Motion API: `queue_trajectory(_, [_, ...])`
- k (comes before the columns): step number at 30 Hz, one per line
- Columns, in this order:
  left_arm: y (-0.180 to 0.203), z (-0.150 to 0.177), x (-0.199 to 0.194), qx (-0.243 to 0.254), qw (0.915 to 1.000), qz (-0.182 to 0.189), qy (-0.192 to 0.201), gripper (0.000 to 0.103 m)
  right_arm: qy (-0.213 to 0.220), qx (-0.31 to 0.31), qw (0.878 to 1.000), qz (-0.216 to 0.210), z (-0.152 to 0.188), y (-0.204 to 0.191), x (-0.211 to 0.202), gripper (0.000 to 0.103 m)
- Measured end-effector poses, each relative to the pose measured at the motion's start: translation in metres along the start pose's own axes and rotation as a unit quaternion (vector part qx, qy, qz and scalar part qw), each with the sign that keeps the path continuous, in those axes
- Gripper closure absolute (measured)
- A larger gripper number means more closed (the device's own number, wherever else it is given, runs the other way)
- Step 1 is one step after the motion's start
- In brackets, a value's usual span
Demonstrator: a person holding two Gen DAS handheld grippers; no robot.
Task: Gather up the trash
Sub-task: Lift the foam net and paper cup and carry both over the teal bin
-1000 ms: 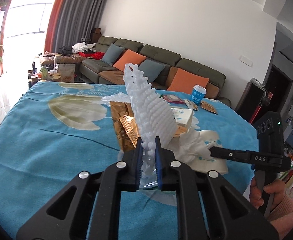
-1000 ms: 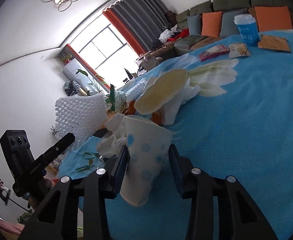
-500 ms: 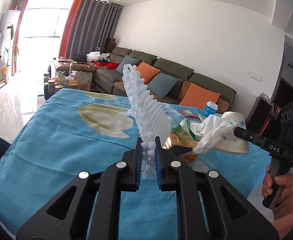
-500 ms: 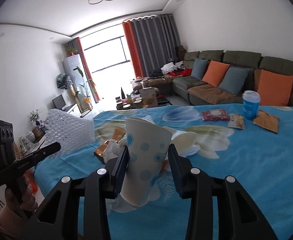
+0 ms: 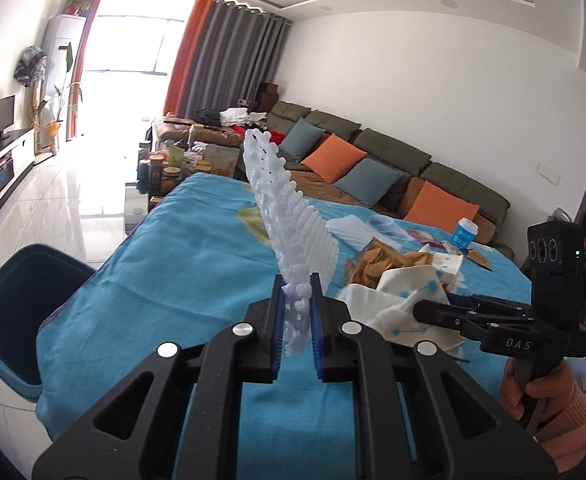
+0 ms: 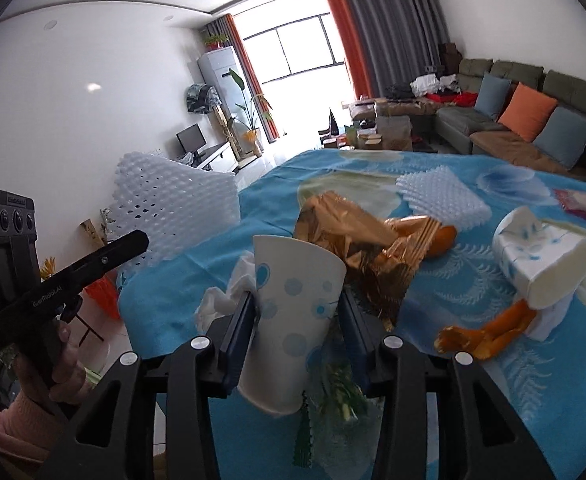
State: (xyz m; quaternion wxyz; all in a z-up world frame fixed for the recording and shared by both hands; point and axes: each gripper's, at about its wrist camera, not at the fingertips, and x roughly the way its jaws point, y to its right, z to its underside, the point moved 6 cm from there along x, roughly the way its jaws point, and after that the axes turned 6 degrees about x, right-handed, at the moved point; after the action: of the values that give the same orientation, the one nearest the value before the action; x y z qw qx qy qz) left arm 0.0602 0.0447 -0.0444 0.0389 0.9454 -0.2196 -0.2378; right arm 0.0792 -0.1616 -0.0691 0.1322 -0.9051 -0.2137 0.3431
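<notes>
**A:** Left wrist view first. What has the left claw (image 5: 296,308) got?

**B:** A white foam net (image 5: 293,220). The claw is nearly closed and pinches the net's bottom edge between its blue pads. The net stands straight up and away from the fingertips, off the bench (image 5: 197,264).

**A:** And around that claw?

**B:** Below it and to its left, past the bench corner, sits a dark teal bin (image 5: 45,250) with its mouth open upward. To its right, close by, the other claw comes in from the side with its load.

**A:** The right claw (image 6: 297,296), then?

**B:** It stands about half wide, and its jaws have just been opening. A white paper cup (image 6: 293,320) with blue dots is between them, mouth away from the wrist and base hanging under the fingers. The left pad lies flat on the cup's wall and the right one meets it near the tip, so the cup is gripped. A crumpled tissue (image 6: 217,300) bulges out just left of the left finger.

**A:** What is left on the bench?

**B:** Straight ahead of the right claw, just past the cup, lies a crumpled gold wrapper (image 6: 345,236). Further ahead and to the right is a second foam net (image 6: 441,196). To the claw's right are a tissue pack (image 6: 541,256) and, nearer, orange peel (image 6: 489,332). Under the fingers is a clear wrapper with green in it (image 6: 341,396).
</notes>
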Motion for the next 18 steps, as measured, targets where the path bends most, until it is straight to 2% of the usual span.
queue_trajectory(1, [-0.002,0.001,-0.001,-0.001,1.0000,-0.004,-0.001,0.091,-0.005,0.006,1.000,-0.005,0.002,0.000,0.000,0.054])
queue_trajectory(3, [-0.007,0.004,-0.002,-0.005,1.0000,-0.006,-0.002,0.091,-0.004,0.016,1.000,-0.014,0.004,0.003,-0.004,0.039])
queue_trajectory(7, [-0.014,0.005,0.000,-0.010,0.9999,-0.007,-0.005,0.091,0.000,0.044,0.998,-0.034,0.004,0.009,-0.014,0.038])
queue_trajectory(8, [-0.015,0.006,0.000,-0.012,0.9999,-0.006,-0.006,0.091,-0.002,0.052,0.998,-0.038,0.004,0.011,-0.015,0.039])
queue_trajectory(10, [-0.019,0.007,0.001,-0.014,0.9998,-0.008,-0.007,0.091,-0.012,0.061,0.997,-0.043,0.004,0.013,-0.012,0.052])
queue_trajectory(11, [-0.020,0.008,0.002,-0.015,0.9998,-0.009,-0.008,0.091,-0.017,0.067,0.996,-0.053,0.005,0.013,-0.012,0.063])
queue_trajectory(12, [-0.021,0.008,0.001,-0.016,0.9998,-0.011,-0.008,0.091,-0.020,0.077,0.995,-0.066,0.005,0.013,-0.012,0.066])
queue_trajectory(18, [-0.025,0.008,-0.005,-0.016,0.9996,-0.021,-0.006,0.091,-0.002,0.068,0.995,-0.072,-0.005,0.003,-0.023,0.067])
